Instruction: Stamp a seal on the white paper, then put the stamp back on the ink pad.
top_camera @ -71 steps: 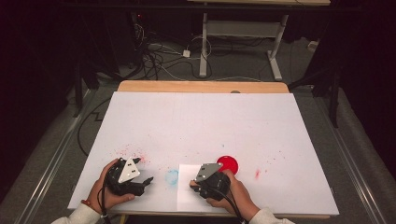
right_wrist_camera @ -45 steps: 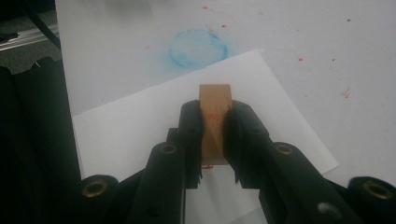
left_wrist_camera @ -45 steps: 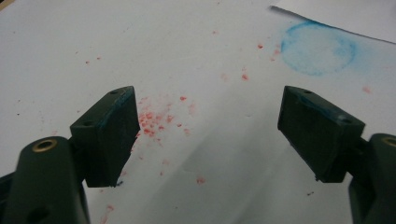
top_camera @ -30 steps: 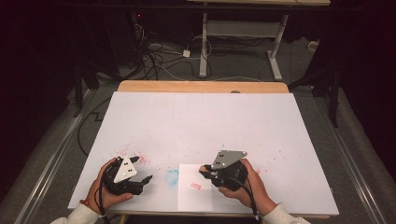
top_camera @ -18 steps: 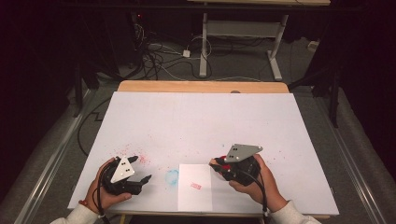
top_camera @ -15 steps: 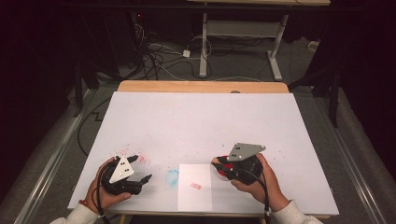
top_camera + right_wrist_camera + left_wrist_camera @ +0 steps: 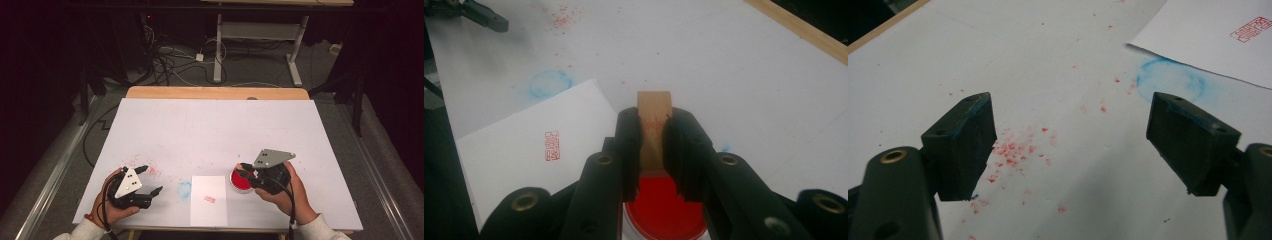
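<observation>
**Stamp poised over red ink pad, with smudges the risk**

Stamp (image 7: 654,127), a small wooden block, sits clamped between the closed jaws of the right gripper (image 7: 653,150), directly above the round red ink pad (image 7: 659,210) at the near edge of the white-covered table (image 7: 215,125). Just beside the pad lies a white sheet of paper (image 7: 208,200) already carrying one red seal mark (image 7: 552,145). A tilted press could ink the block unevenly, or too much ink could blot the next impression; the grip is narrow, so the block might also twist in the jaws under pressure. Nothing holds the sheet down, and it could slide. The left gripper (image 7: 1068,145) hovers empty, jaws wide apart, over red speckles (image 7: 1015,150) near a faint blue ring (image 7: 1170,82) on the table cover.
</observation>
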